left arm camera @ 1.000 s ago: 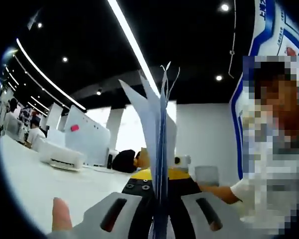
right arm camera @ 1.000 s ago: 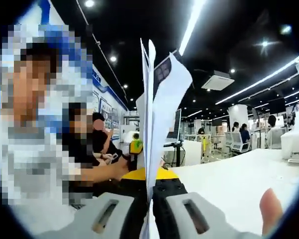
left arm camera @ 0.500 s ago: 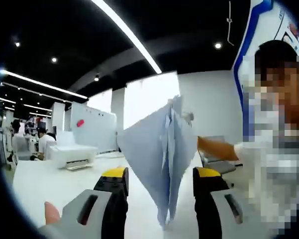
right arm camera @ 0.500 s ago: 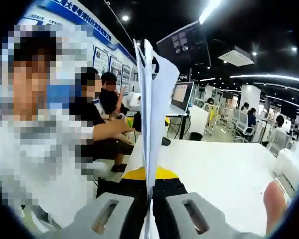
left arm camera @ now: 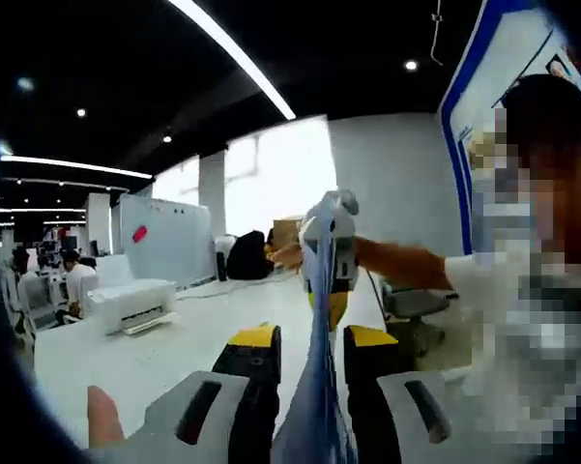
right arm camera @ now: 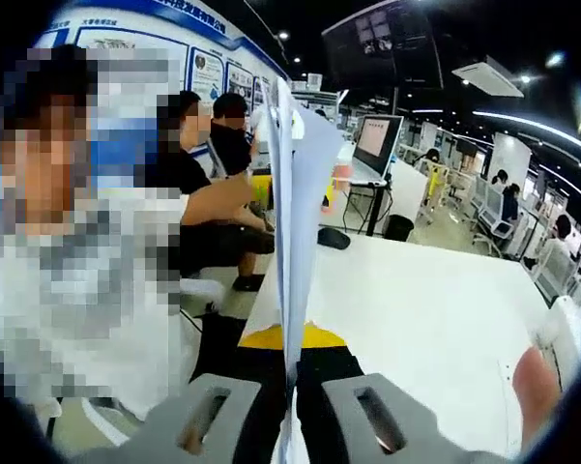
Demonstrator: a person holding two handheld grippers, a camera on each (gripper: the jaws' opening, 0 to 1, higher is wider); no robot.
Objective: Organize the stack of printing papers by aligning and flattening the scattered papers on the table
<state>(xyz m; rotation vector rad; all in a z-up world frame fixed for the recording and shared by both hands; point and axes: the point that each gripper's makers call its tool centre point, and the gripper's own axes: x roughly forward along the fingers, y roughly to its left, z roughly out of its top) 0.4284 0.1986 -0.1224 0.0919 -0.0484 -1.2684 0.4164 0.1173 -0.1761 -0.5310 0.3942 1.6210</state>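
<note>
A stack of white printing papers (right arm camera: 292, 203) stands edge-on above the white table (right arm camera: 416, 309), its sheets fanning slightly at the top. My right gripper (right arm camera: 290, 346) is shut on the stack's lower edge. In the left gripper view the same papers (left arm camera: 316, 387) run edge-on between the jaws of my left gripper (left arm camera: 314, 338), which stand a little apart on either side of the sheets. At the stack's far end the right gripper (left arm camera: 333, 242) pinches the papers, with a person's arm (left arm camera: 406, 263) behind it.
A white printer (left arm camera: 130, 300) sits on the table (left arm camera: 174, 353) to the left. A small black object (right arm camera: 334, 239) lies at the table's far edge. People sit at the left (right arm camera: 198, 193). A fingertip (right arm camera: 537, 387) shows at the lower right.
My left gripper let go of the papers and opened wide; its jaws have now come closer around them. The right gripper stays shut on the stack. Both views tilted down toward the table.
</note>
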